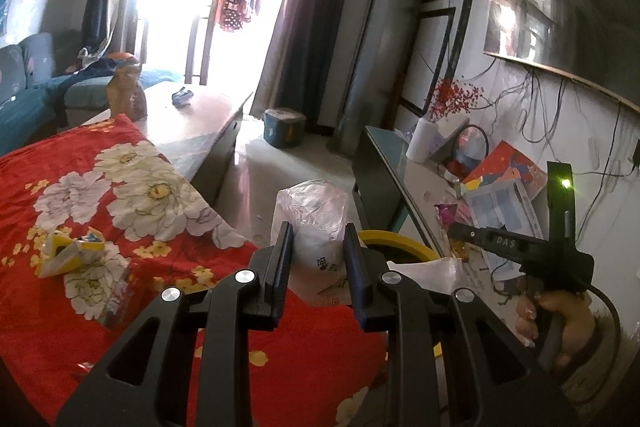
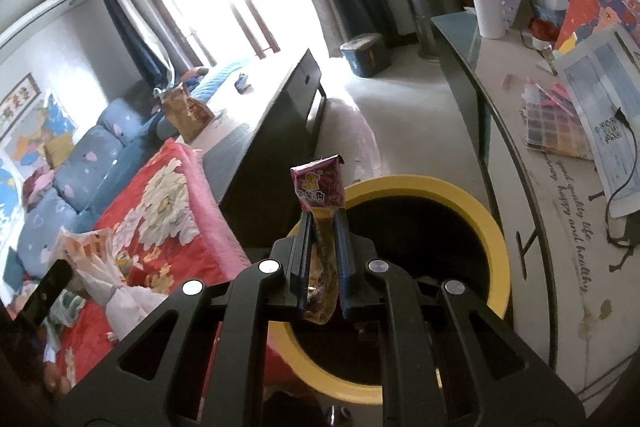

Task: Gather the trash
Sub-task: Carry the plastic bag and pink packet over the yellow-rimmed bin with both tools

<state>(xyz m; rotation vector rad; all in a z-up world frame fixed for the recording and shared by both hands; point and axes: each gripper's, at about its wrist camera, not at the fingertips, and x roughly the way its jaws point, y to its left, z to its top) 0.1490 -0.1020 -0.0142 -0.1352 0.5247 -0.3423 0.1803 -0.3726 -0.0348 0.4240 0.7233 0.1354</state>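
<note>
Plastic, thin and crinkly: in the left wrist view the left tongs (image 1: 316, 247) pinch a clear plastic bag (image 1: 310, 211) above the red floral cloth (image 1: 120, 187), beside the yellow-rimmed bin (image 1: 396, 241). It looks light, limp and slippery, so a bunched fold grips best.

In the right wrist view the right tongs (image 2: 322, 223) clamp a purple snack wrapper (image 2: 320, 185) over the bin, held mid-length.

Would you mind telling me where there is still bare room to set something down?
The wooden table top is mostly bare between the brown paper bag and the small blue item. The pale floor between the table and the side counter is open up to the blue box. The counter's right end is crowded with papers.
</note>
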